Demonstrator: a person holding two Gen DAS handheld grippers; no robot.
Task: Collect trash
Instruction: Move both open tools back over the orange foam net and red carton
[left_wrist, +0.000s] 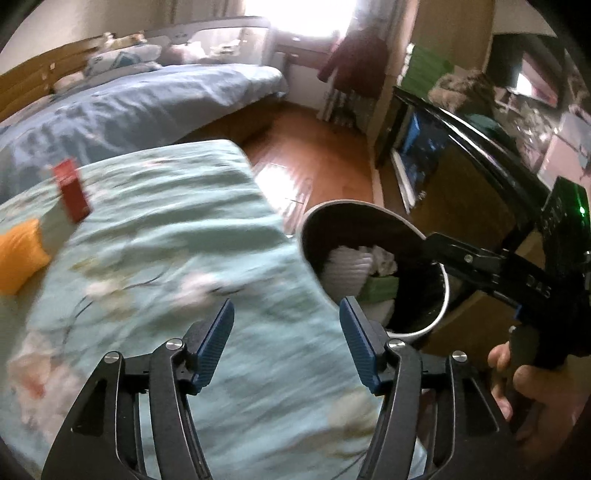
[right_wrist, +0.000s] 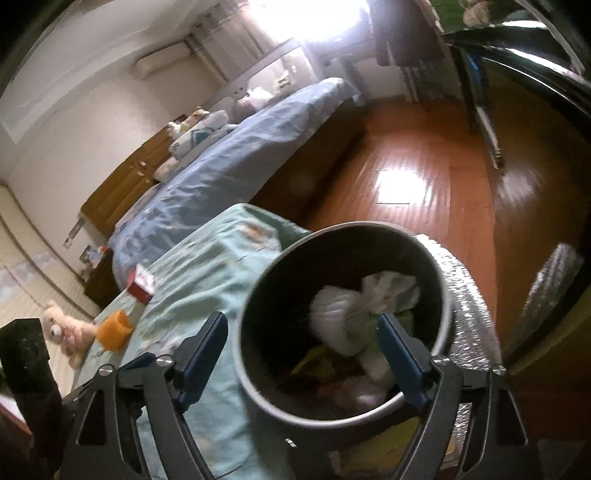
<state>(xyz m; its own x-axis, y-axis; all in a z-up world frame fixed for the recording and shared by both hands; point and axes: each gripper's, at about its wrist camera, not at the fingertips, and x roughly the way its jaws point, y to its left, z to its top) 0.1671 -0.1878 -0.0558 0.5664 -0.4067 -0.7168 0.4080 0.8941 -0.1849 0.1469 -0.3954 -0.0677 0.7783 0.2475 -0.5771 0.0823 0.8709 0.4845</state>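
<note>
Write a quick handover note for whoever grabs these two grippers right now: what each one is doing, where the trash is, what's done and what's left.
Left gripper: jaws open, empty, above the teal bedspread.
Right gripper: jaws open, empty, over the trash bin.
Done: crumpled white paper and other scraps already lie in the bin beside the bed.
Left: red box and orange object on the bedspread, if they count as trash.

Glossy wood floor (right_wrist: 406, 155), soft cloth bedspread (left_wrist: 184, 258), smooth bin (right_wrist: 266, 295)
</note>
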